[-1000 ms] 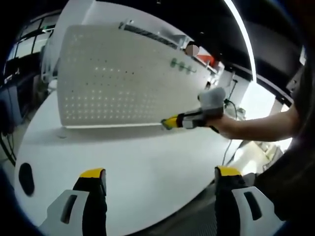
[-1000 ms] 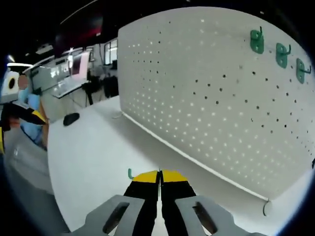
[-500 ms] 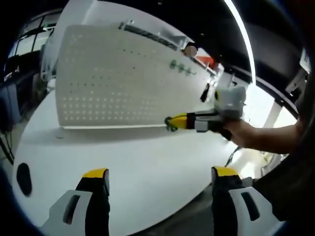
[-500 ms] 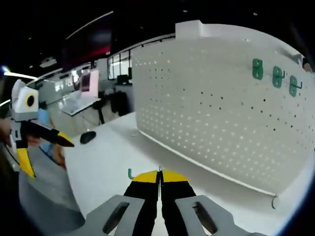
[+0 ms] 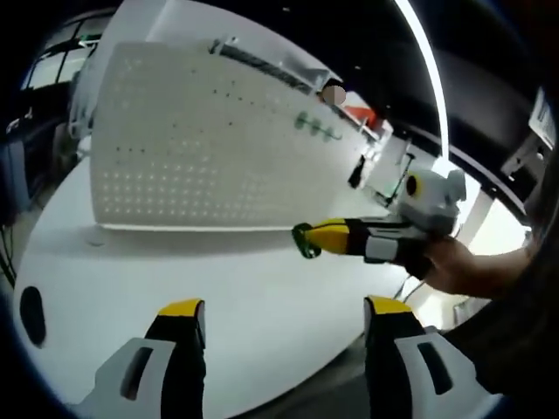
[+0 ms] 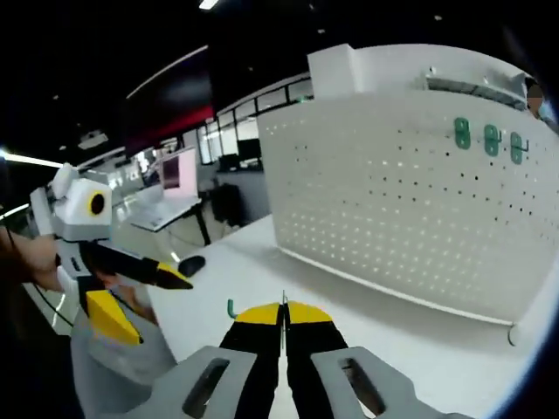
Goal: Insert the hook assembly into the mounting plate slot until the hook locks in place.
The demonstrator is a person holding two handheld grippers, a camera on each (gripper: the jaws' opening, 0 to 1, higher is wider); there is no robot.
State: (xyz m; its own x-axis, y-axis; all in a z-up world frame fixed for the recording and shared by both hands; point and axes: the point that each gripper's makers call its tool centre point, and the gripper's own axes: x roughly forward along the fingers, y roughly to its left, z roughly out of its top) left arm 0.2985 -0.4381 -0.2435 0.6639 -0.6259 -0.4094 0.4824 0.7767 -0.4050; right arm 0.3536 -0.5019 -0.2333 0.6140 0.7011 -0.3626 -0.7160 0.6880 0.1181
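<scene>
Holding a small green hook (image 5: 305,241) between its closed yellow tips, the right gripper (image 5: 321,237) sits above the white tabletop (image 5: 236,288), in front of the pegboard (image 5: 201,157) and clear of it. In the right gripper view the same gripper (image 6: 282,311) has jaws pressed together, with the hook (image 6: 231,308) poking out as a green curl at the left side of the tips. The pegboard (image 6: 410,201) stands upright on the tabletop (image 6: 349,305); three green hooks (image 6: 489,140) already hang near its upper right corner. The left gripper (image 5: 279,314) has its jaws wide apart and holds nothing; in the right gripper view it (image 6: 144,292) appears at the left, jaws spread, held in a hand (image 6: 39,262). A dark computer mouse (image 5: 31,314) lies on the tabletop at far left
</scene>
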